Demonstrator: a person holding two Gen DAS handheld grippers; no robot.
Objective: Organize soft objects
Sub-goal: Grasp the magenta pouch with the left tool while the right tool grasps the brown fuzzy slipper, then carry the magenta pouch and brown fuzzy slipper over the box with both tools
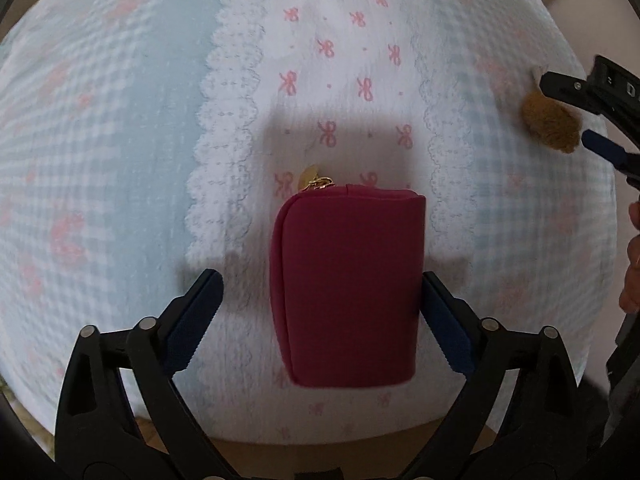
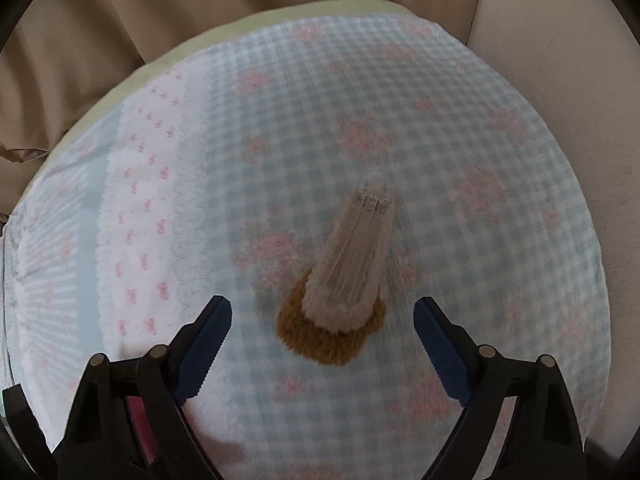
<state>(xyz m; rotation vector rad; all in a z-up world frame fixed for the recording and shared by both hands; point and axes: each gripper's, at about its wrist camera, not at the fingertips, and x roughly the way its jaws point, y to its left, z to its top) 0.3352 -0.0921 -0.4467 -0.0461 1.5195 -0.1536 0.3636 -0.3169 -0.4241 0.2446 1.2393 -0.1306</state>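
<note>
A dark red zip pouch (image 1: 348, 280) with a gold pull lies on the blue-and-white patterned bedcover (image 1: 100, 160). My left gripper (image 1: 320, 278) points down over it, jaws wide on both sides. The right finger (image 1: 444, 320) sits at the pouch's edge and the left finger is apart from it. A fluffy brown and beige plush piece (image 2: 344, 280) rests on the gingham part of the cover (image 2: 440, 120). My right gripper (image 2: 323, 305) straddles it open, with neither pad touching. In the left wrist view the plush (image 1: 550, 122) shows at the right edge.
Beige curtain folds (image 2: 120, 40) hang beyond the cover's far edge, and a pale padded surface (image 2: 560, 80) lies to the right. A hand (image 1: 632, 264) shows at the right rim. The cover's near edge ends above a tan strip (image 1: 260, 440).
</note>
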